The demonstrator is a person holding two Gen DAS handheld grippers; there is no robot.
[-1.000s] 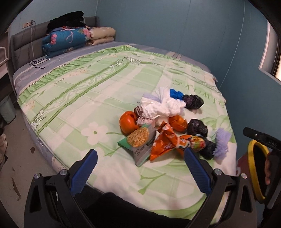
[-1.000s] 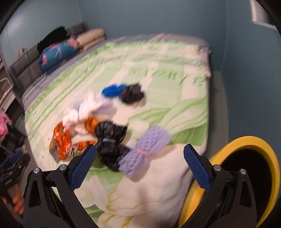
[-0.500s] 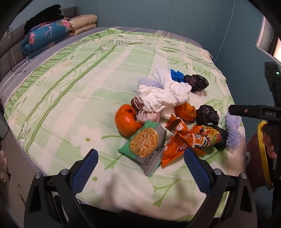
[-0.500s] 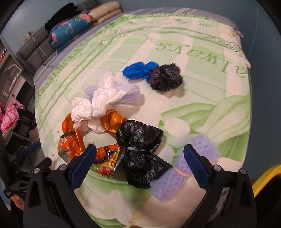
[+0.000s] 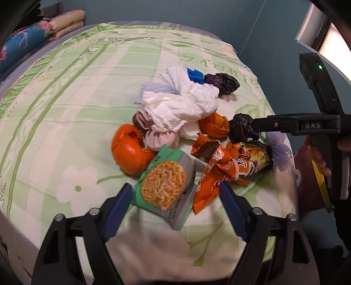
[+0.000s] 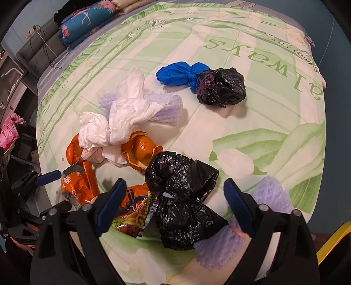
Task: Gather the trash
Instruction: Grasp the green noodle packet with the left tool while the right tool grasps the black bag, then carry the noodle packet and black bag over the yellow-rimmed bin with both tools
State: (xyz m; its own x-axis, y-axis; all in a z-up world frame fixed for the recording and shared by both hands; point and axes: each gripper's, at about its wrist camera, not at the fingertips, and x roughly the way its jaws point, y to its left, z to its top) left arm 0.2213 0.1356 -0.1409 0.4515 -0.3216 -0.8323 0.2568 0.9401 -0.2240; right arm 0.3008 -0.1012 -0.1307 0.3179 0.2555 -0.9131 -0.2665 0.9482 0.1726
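A pile of trash lies on the green flowered bedspread (image 5: 65, 92). My left gripper (image 5: 175, 195) is open, its blue fingers on either side of a green noodle packet (image 5: 166, 186). Beside the packet lie an orange peel (image 5: 129, 149), an orange snack bag (image 5: 228, 166) and crumpled white tissue (image 5: 182, 107). My right gripper (image 6: 173, 195) is open around a knotted black plastic bag (image 6: 182, 197). A purple foam net (image 6: 258, 210) lies just right of that bag. Farther off lie a blue bag (image 6: 177, 72) and a second black bag (image 6: 221, 87).
A yellow-rimmed bin (image 6: 335, 243) stands off the bed's near right corner. Folded bedding and pillows (image 6: 87, 17) are stacked at the headboard. Blue walls (image 5: 263, 32) close in behind the bed. The right gripper's handle (image 5: 316, 125) shows in the left wrist view.
Both grippers have moved in low toward the pile. The left now straddles the noodle packet; the right now straddles the near black bag. Both stay open.
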